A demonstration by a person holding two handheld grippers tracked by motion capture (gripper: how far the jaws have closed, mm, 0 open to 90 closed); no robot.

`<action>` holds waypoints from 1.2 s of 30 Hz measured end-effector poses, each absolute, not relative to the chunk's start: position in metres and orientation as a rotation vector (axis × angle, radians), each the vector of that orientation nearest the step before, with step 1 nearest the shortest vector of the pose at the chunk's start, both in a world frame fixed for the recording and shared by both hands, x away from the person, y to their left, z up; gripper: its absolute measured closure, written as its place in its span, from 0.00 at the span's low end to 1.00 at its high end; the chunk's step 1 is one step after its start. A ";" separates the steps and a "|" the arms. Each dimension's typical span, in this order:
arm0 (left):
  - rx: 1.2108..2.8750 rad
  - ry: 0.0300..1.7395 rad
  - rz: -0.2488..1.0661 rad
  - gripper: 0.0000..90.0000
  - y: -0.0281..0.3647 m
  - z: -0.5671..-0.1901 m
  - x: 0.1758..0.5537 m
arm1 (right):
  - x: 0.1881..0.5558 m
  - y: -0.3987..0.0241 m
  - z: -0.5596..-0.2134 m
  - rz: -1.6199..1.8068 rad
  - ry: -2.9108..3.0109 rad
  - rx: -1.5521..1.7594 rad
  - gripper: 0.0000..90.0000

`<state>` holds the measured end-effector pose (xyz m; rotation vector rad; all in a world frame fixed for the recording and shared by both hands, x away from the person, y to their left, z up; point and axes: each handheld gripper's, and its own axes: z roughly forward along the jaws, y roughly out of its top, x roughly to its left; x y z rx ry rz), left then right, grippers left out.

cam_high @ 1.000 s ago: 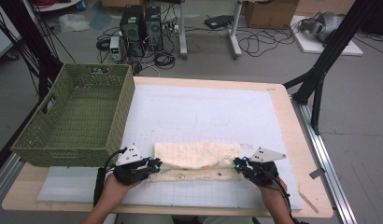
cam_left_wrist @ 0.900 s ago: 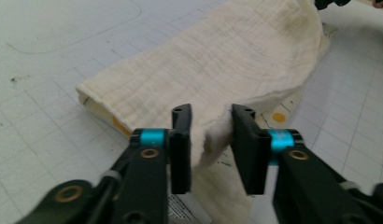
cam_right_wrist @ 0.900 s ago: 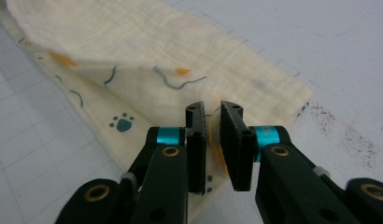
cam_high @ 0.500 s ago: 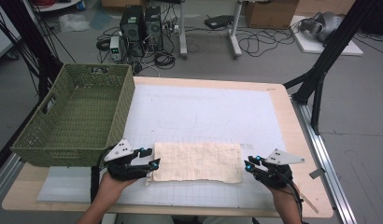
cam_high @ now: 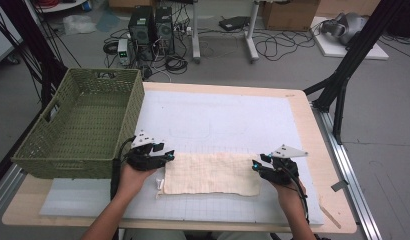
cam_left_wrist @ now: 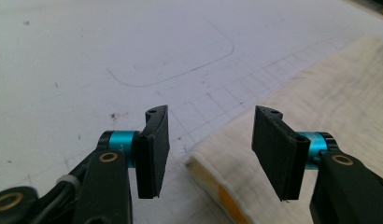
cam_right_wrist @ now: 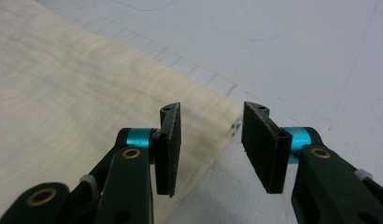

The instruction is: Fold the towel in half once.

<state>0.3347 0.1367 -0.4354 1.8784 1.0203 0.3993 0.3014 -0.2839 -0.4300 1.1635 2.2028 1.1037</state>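
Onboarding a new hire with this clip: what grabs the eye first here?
The folded cream cloth lying flat at the near middle of the white mat, with the left gripper and right gripper at its two ends, jaws open and gripping nothing. Next, the big green woven basket on the table's left side.

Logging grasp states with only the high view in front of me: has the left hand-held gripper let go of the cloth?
Observer: Yes. In the left gripper view the left hand-held gripper has just been opening. Its jaws stand apart with nothing pinched, and the corner of the folded cloth lies below the gap.
Operator: And the right one?
Observer: The right hand-held gripper has just been opening too. Its jaws are apart, and the cloth's corner ends beneath them on the white mat.
Operator: Any mark on the cloth?
Observer: There is an orange patch on its folded edge, close to the left jaws.
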 end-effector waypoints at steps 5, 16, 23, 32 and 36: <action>1.911 1.048 0.371 0.48 0.134 -0.446 0.343 | 0.323 -0.278 -0.437 1.086 2.227 1.172 0.60; 2.004 0.981 0.381 0.94 0.126 -0.451 0.344 | 0.340 -0.274 -0.451 1.083 2.275 1.189 0.73; 1.891 1.072 0.405 0.96 0.135 -0.449 0.343 | 0.334 -0.272 -0.448 1.054 2.275 1.198 0.95; 1.872 1.071 0.463 0.96 0.123 -0.447 0.350 | 0.327 -0.263 -0.442 0.871 2.227 1.166 0.94; 1.888 1.080 0.493 0.96 0.121 -0.444 0.358 | 0.337 -0.263 -0.441 0.887 2.203 1.177 0.94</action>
